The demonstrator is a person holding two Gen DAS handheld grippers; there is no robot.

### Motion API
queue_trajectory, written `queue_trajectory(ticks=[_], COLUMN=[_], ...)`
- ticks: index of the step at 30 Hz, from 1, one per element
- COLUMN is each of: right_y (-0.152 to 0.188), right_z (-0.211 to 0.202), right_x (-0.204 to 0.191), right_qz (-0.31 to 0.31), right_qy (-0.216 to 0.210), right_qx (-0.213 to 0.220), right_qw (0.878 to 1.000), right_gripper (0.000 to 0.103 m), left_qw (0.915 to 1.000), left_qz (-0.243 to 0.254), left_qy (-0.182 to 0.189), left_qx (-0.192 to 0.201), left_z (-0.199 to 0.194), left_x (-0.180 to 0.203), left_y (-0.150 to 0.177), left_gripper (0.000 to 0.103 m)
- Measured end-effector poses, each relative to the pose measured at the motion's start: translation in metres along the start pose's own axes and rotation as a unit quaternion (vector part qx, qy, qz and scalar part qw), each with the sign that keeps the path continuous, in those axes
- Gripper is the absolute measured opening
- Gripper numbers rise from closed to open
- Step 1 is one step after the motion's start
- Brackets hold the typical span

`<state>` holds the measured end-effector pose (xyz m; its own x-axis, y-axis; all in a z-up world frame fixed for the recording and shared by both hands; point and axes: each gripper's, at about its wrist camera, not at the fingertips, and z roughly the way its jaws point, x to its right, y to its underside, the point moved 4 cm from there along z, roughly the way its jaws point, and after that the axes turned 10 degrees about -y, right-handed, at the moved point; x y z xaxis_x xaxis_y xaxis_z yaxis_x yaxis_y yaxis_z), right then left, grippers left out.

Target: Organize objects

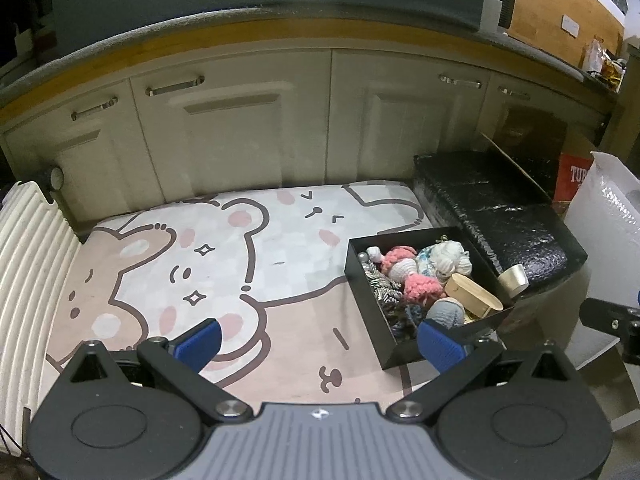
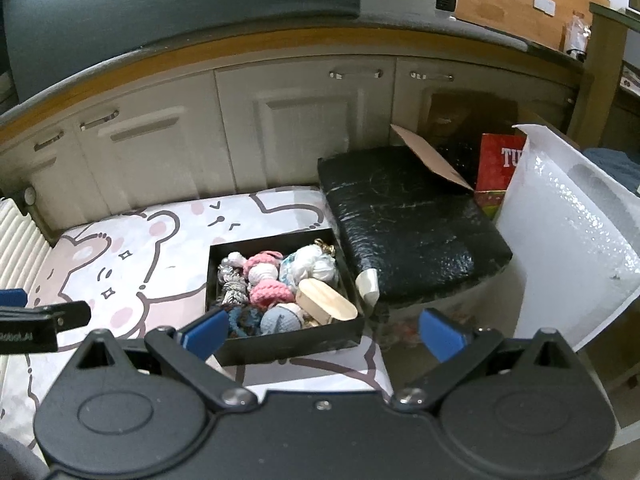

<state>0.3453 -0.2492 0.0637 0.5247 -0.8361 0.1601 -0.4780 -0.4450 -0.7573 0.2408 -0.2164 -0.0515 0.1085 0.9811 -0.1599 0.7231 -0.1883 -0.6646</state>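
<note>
A black open box (image 1: pixel 366 298) (image 2: pixel 294 346) sits on the right part of a cartoon-bear mat (image 1: pixel 208 256) (image 2: pixel 132 280). It holds pink crochet pieces (image 1: pixel 422 286) (image 2: pixel 268 292), white yarn balls (image 1: pixel 450 260) (image 2: pixel 316 266), a blue-grey ball (image 2: pixel 280 320) and a pale wooden oval box (image 1: pixel 474 294) (image 2: pixel 326 304). My left gripper (image 1: pixel 320 344) hovers open over the mat, left of the box, with nothing between its fingers. My right gripper (image 2: pixel 322 334) stands open just in front of the box's near wall, also with nothing held.
A black wrapped block (image 1: pixel 492 208) (image 2: pixel 404 212) lies right of the box, with a roll of pale tape (image 1: pixel 516 276) (image 2: pixel 368 282) at its near corner. White bubble wrap (image 2: pixel 568 240), a red carton (image 2: pixel 498 168), cream cabinet doors (image 1: pixel 240 128) and a ribbed white panel (image 1: pixel 28 280) surround the mat.
</note>
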Motion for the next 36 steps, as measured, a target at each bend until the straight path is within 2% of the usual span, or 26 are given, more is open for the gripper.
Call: queue_trajectory(ticks=[36], right_y=[0.0025], right_z=[0.0034], right_x=[-0.003], right_qz=[-0.004], right_qy=[0.008], right_qx=[-0.012], right_qw=[1.0], right_gripper=[0.103], left_qw=[1.0], left_qz=[0.008], left_qy=[0.0], left_qx=[0.002], left_z=[-0.0026], left_x=[-0.0014], left_y=[0.0026], left_gripper=[0.103])
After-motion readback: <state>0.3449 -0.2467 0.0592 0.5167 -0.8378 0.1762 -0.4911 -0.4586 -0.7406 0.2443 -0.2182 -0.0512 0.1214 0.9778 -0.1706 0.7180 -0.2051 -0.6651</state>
